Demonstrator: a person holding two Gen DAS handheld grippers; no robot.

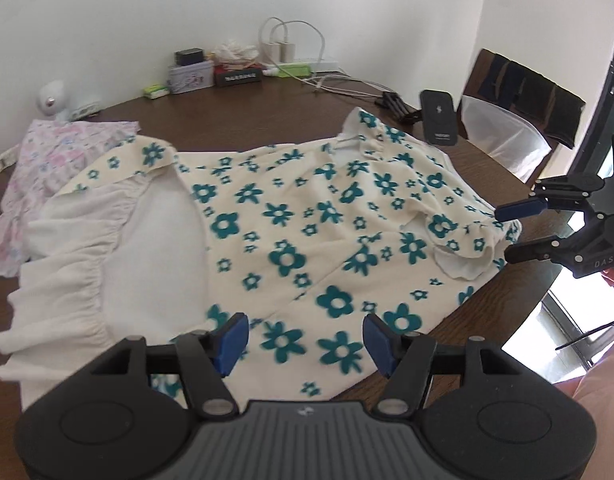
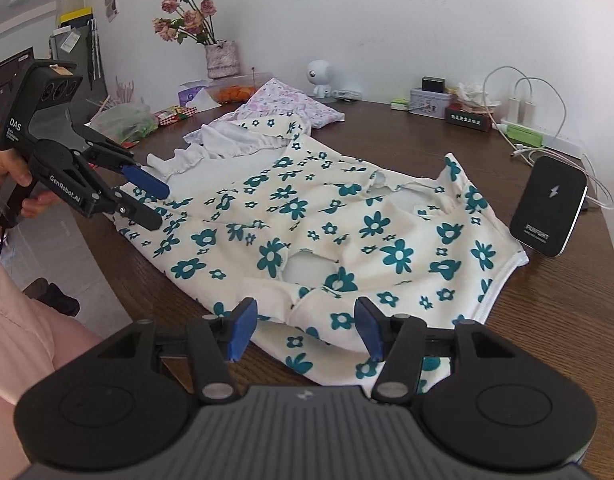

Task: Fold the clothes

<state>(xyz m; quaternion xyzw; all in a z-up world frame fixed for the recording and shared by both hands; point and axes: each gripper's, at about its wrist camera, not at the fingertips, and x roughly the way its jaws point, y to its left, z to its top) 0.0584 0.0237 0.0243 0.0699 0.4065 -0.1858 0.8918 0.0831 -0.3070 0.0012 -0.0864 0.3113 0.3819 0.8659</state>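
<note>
Brown table (image 2: 547, 320) has the floral dress (image 2: 307, 220) spread across it, half folded by the look of it, left gripper (image 1: 305, 340) and right gripper (image 2: 305, 330) both gaping empty over its near edge, so next they probably need fresh corners to pinch.

The flowered dress (image 2: 339, 216) lies spread on the table (image 2: 547, 320); the power bank (image 2: 549, 208) stands just right of it, another garment (image 2: 283, 104) behind it.
</note>
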